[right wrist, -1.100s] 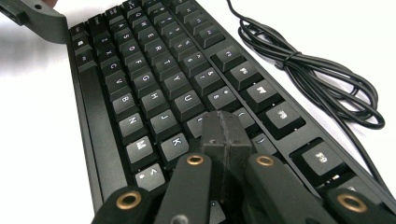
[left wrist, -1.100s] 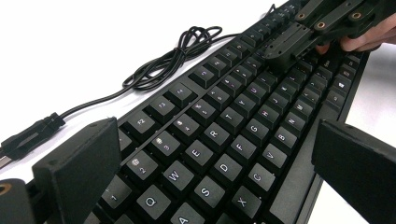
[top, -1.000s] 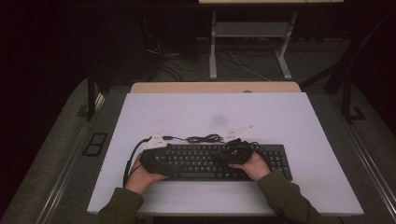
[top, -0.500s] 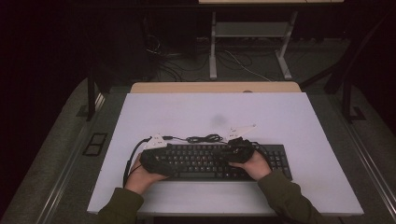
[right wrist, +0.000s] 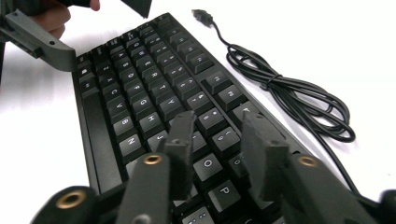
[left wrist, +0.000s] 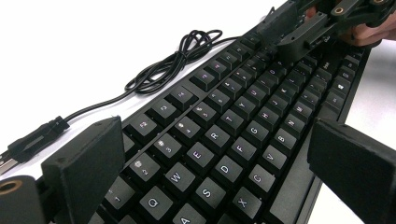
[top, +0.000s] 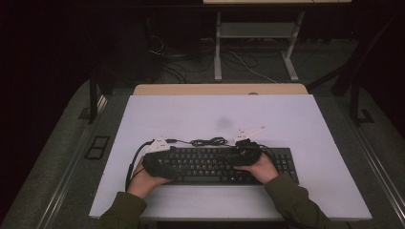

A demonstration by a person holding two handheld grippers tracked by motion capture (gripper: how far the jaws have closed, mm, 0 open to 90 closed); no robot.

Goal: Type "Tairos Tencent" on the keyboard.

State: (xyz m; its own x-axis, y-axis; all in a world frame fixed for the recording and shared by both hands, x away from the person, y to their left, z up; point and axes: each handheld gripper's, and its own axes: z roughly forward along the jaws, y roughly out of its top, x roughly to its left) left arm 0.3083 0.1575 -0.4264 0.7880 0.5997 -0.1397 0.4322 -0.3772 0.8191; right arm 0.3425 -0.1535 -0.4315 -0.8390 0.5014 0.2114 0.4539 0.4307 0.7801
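Note:
A black keyboard (top: 210, 164) lies near the front of the white table (top: 215, 109), and its black cable (top: 210, 141) is coiled just behind it. My left gripper (top: 160, 160) is at the keyboard's left end. In the left gripper view it (left wrist: 219, 154) stands wide open above the keys (left wrist: 224, 135), with the USB plug (left wrist: 28, 142) to its left. My right gripper (top: 246, 151) hovers over the right part of the key field. Its jaws (right wrist: 219, 119) have just been opening and stand partly apart over keys, holding nothing.
A wooden tabletop edge (top: 219, 89) lies behind the white table. Beyond it on the dark floor are metal desk legs (top: 218, 47) and loose cables (top: 248, 64). Bare white surface spreads behind and to both sides of the keyboard.
Both hands stay at the keyboard. The white plate on the right gripper has shifted slightly to the right.

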